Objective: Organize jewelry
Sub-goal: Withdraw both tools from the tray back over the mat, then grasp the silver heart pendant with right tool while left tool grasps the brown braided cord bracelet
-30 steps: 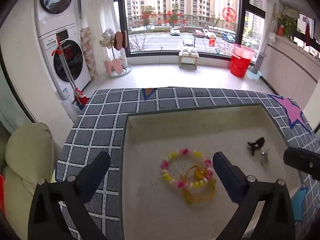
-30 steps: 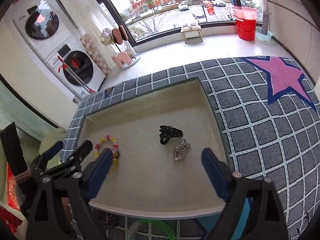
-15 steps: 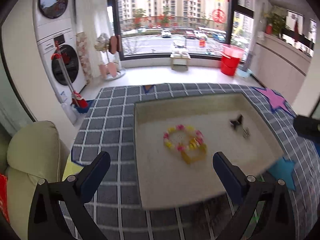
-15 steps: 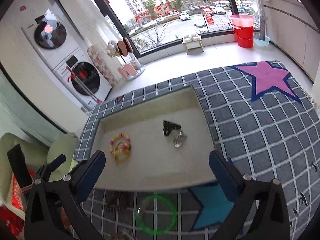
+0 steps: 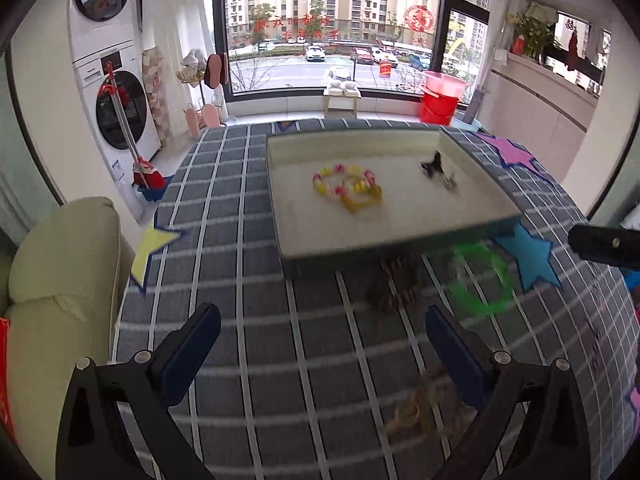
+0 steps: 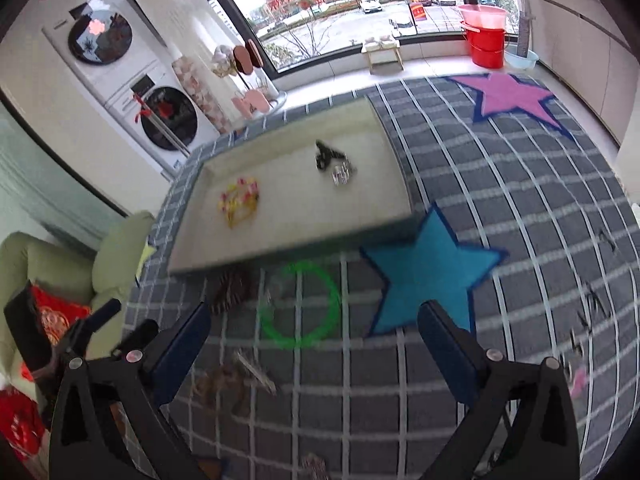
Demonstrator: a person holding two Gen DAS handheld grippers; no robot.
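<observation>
Left wrist view, left gripper (image 5: 322, 334): fingers spread wide, nothing between them, held above the grey checked cloth (image 5: 240, 280)
Left wrist view, tray (image 5: 400, 246): shallow cream tray on the cloth ahead of the gripper, its long axis running left to right, far edge toward the window
Left wrist view, bead bracelet (image 5: 344, 180): pink, yellow and white ring lying flat in the tray's left half, overlapping a yellow cord loop (image 5: 360, 200) on its near side
Left wrist view, black clip (image 5: 432, 164): in the tray's far right part, a small silver charm (image 5: 450, 182) just beside it on the near right
Left wrist view, green ring (image 5: 478, 278): flat on the cloth just outside the tray's near edge, a dark brown blurred piece (image 5: 394, 284) beside it on the left
Left wrist view, gold chain (image 5: 416, 412): blurred heap on the cloth near the right finger
Right wrist view, right gripper (image 6: 314, 334): fingers wide apart and empty, over the cloth
Right wrist view, tray (image 6: 280, 260): long axis slanting from lower left to upper right; bracelet (image 6: 240, 202) at left, clip (image 6: 326, 154) and charm (image 6: 342, 172) at centre right, well apart from the bracelet
Right wrist view, green ring (image 6: 298, 304): between tray and gripper, just left of a blue star (image 6: 428, 272)
Right wrist view, left gripper (image 6: 92, 324): seen at the lower left, spread cannot be told from here
</observation>
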